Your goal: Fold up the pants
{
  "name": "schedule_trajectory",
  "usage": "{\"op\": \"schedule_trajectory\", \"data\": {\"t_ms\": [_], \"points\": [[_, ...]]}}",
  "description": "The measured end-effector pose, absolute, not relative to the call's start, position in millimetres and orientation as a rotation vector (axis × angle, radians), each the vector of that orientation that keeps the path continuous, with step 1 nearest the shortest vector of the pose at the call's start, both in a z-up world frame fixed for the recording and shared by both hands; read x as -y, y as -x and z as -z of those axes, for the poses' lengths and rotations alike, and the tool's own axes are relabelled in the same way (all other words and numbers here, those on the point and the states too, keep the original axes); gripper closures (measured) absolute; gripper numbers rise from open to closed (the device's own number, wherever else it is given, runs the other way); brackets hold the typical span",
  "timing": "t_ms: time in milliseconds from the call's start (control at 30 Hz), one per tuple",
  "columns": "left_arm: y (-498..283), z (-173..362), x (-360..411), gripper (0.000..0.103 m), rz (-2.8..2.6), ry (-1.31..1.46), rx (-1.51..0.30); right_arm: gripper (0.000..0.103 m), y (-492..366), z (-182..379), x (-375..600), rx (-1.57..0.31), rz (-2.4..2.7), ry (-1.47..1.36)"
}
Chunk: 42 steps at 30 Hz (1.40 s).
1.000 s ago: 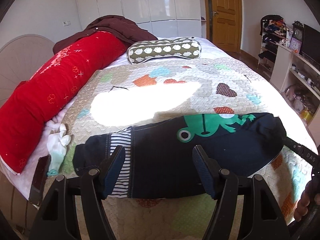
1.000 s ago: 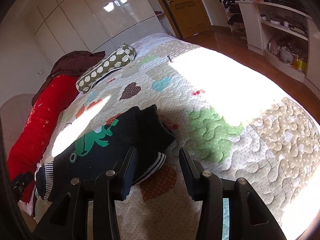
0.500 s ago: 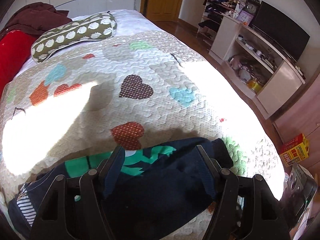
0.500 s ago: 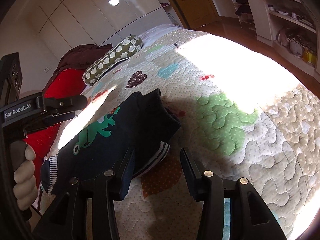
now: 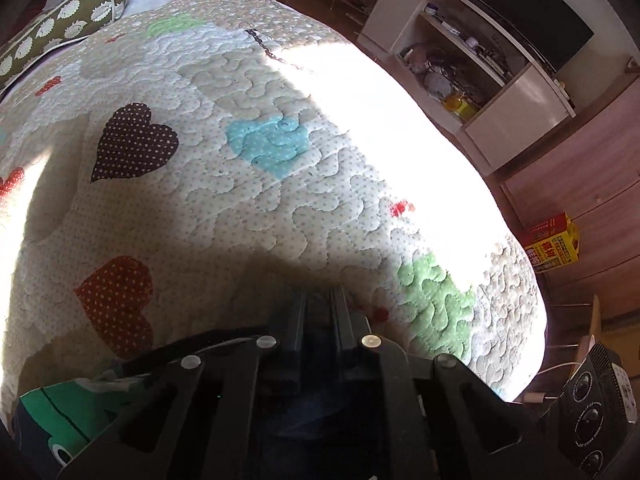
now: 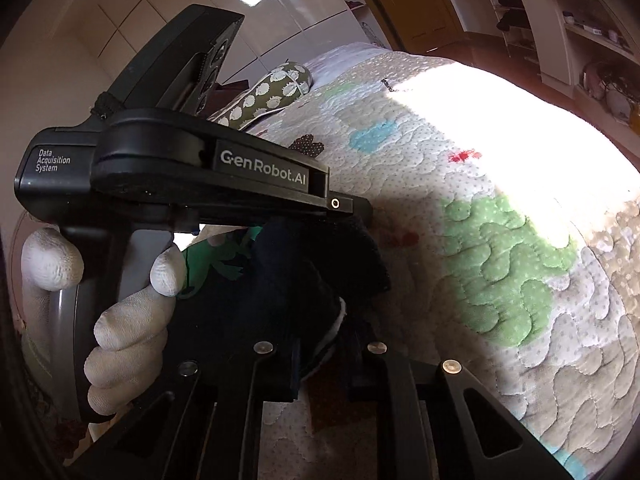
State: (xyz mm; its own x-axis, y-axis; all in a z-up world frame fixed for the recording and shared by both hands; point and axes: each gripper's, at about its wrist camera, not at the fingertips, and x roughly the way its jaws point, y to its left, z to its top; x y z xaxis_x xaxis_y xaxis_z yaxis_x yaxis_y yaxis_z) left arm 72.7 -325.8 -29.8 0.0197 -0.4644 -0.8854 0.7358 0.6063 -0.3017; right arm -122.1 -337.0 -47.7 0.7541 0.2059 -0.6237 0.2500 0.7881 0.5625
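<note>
The dark navy pants (image 6: 320, 268) with a green frog print (image 5: 60, 412) lie on the quilted bed cover. My left gripper (image 5: 318, 312) is shut on the dark fabric at the pants' end; the pinched cloth is mostly hidden under its fingers. It shows from the side in the right wrist view (image 6: 352, 210), held by a white-gloved hand (image 6: 120, 320). My right gripper (image 6: 324, 356) is shut on the striped waistband edge (image 6: 334, 328) just below the left one.
The quilt (image 5: 280, 184) has heart patches and a bright sun patch. A green patterned pillow (image 5: 60, 28) lies at the far left. Shelves (image 5: 480, 76) and a yellow box (image 5: 554, 246) stand beyond the bed's right edge.
Both grippers have closed on the right end of the pants. The left gripper swung right and moved in beside the right gripper.
</note>
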Motion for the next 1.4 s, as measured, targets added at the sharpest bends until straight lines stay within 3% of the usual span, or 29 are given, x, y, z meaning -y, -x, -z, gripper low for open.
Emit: {"op": "schedule_trajectory", "data": {"t_ms": [300, 433, 567, 733, 933, 1200, 1400], "points": [[-82.0, -22.0, 185.8, 0.091, 0.791, 0.017, -1.061, 0.089, 94.7, 2.3, 286.4, -0.71, -0.128, -0.501], [-89.0, -12.1, 109.8, 0.066, 0.66, 0.187, -1.064, 0.086, 71.2, 4.5, 237.0, -0.762, -0.251, -0.422], [-78.8, -10.3, 44.6, 0.062, 0.562, 0.316, -1.051, 0.079, 59.0, 24.0, 188.9, -0.883, -0.373, -0.359], [-35.0, -23.5, -0.7, 0.049, 0.391, 0.223, -0.948, 0.077, 79.5, -0.1, 181.1, -0.854, -0.419, -0.324], [-4.0, -12.1, -25.7, 0.048, 0.247, 0.178, -0.927, 0.076, 58.8, -25.2, 197.2, -0.837, -0.25, -0.287], [20.6, -9.6, -49.3, 0.047, 0.15, 0.186, -0.917, 0.079, 1.4, 29.9, 177.7, -1.01, -0.247, -0.376], [22.6, -5.6, -66.1, 0.046, 0.11, 0.224, -0.902, 0.077, 26.0, -5.8, 178.6, -0.911, -0.258, -0.354]]}}
